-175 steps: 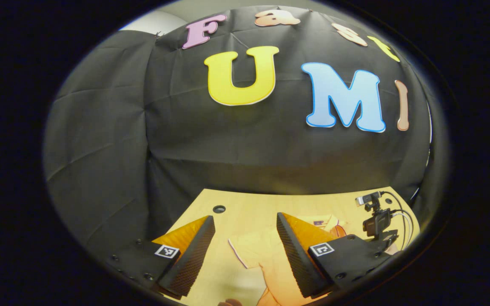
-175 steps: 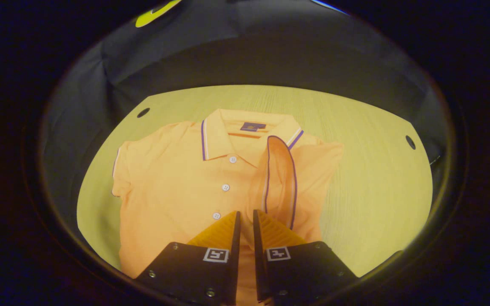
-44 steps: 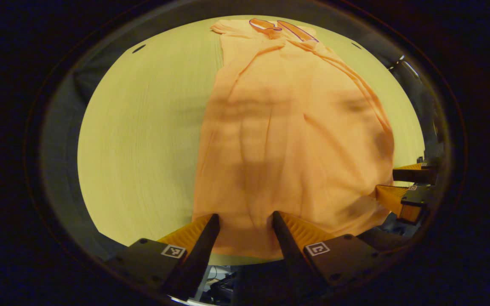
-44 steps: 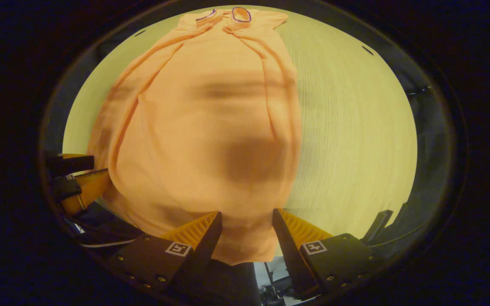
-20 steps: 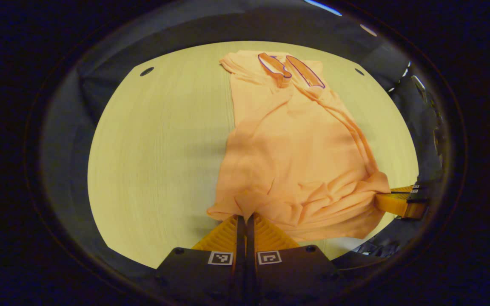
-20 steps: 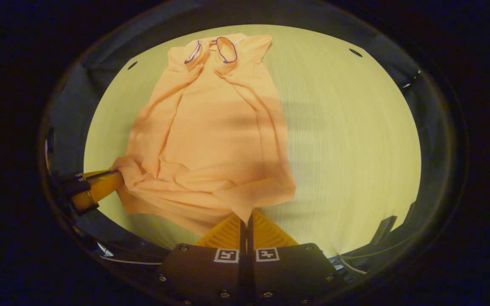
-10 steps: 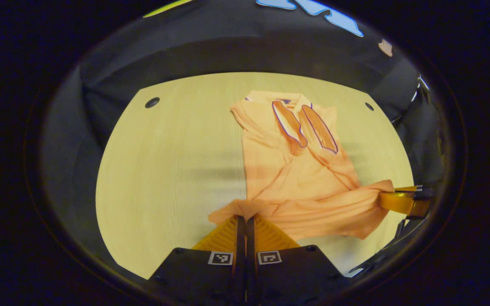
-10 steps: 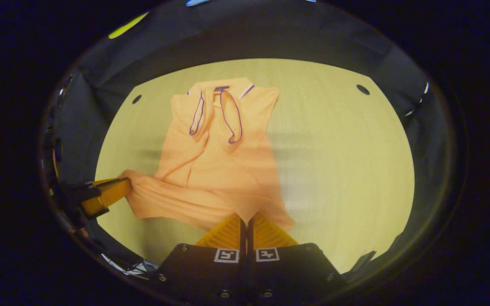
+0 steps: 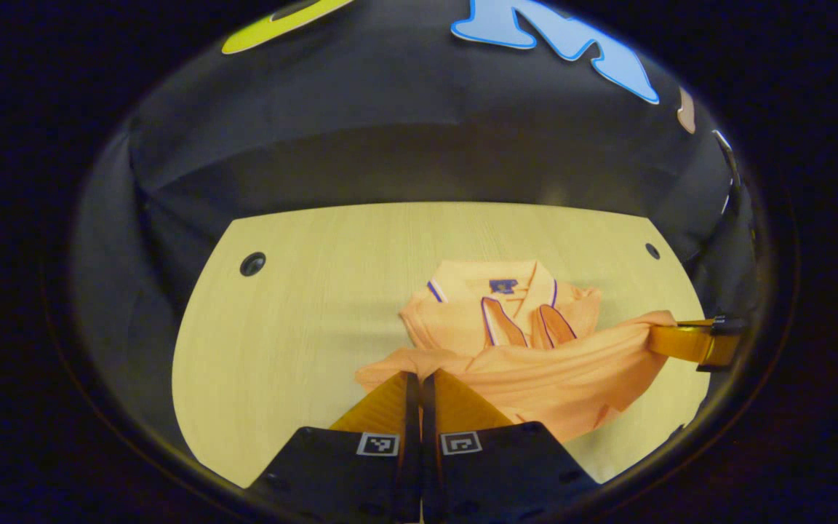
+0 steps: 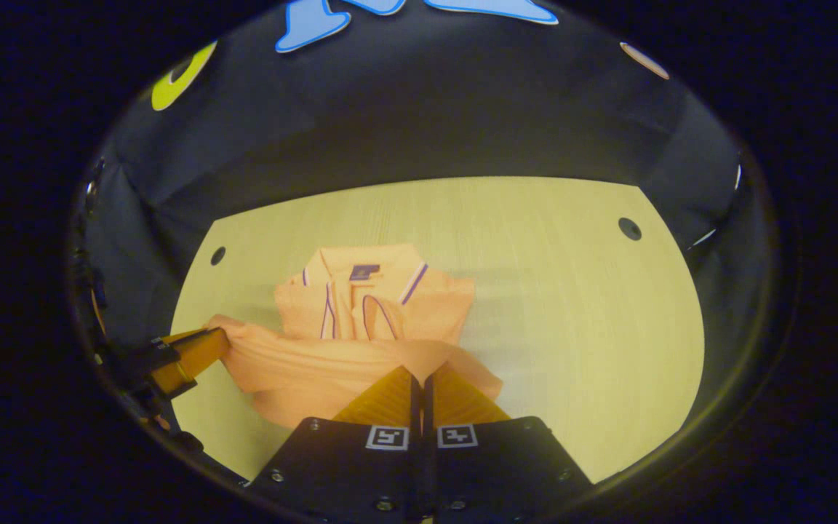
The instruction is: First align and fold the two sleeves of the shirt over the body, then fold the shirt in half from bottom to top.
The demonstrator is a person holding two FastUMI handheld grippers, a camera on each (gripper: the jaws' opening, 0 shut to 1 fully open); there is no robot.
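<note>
So the orange short-sleeved polo shirt with purple-trimmed collar [image 9: 506, 342] is lying on the pale wood-grain table [image 9: 302, 306], and both sleeves [image 9: 528, 326] are already tucked in over the chest just below the collar [image 9: 495, 287]. Looks to me like the bottom-to-top fold is mid-way.

The left gripper [image 9: 413, 389] is pinched tight on one corner of the hem, and the right gripper [image 10: 420, 389] is clamped on the other corner. From the left gripper view you can see the right one out at the far end of the hem [image 9: 692, 342], so the raised hem [image 10: 332, 364] stretches sideways between them, parallel to the collar.

The collar sits straight ahead of both grippers, near the hem edge, neither hand obviously closer. I'd guess what's left is carrying the hem forward level and laying it down on the collar.
</note>
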